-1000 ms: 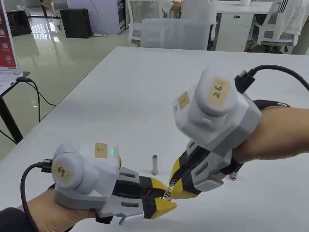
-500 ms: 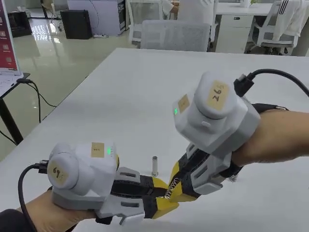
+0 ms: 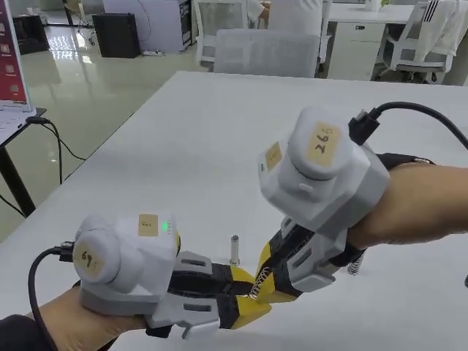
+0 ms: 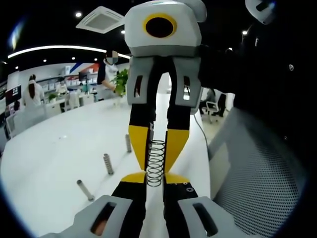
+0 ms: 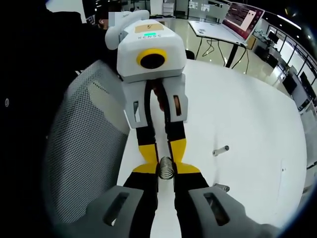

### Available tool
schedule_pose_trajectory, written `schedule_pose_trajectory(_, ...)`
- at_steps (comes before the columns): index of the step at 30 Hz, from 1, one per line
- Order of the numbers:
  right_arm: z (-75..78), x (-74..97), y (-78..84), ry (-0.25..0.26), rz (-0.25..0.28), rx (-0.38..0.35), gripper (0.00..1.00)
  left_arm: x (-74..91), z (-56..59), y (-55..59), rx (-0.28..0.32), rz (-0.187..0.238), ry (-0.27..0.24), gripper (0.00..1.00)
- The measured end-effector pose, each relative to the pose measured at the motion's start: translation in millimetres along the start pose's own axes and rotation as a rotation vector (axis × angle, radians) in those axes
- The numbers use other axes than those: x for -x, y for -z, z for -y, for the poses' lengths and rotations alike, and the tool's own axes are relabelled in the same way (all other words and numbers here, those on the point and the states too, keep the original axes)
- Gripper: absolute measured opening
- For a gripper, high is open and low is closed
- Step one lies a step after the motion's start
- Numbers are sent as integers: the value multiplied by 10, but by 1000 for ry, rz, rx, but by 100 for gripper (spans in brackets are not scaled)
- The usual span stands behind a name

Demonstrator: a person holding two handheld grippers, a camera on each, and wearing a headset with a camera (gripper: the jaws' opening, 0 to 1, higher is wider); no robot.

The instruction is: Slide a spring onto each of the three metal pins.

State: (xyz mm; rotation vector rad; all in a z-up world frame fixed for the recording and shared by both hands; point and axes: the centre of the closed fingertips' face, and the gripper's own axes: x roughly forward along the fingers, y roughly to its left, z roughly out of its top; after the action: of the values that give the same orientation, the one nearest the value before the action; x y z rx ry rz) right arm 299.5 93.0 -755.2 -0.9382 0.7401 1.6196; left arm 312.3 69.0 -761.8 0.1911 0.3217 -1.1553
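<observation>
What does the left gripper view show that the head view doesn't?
The left gripper view, unlike the head view, has all three pins in a row, and the ceiling lights. The head view has one of them, plus the person's hands, a cable and number stickers. Both have the spring gripped by the left gripper and right gripper, over the white table.

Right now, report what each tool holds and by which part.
One spring, shared between both: the left tool pinches one end, and the right tool clamps the coils toward the other end.
</observation>
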Motion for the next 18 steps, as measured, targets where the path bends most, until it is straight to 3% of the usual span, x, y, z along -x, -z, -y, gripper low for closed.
schedule_pose_trajectory(18, 45, -4, 86, 16, -35, 6, 8, 63, -80, 49, 30, 4, -33, 10)
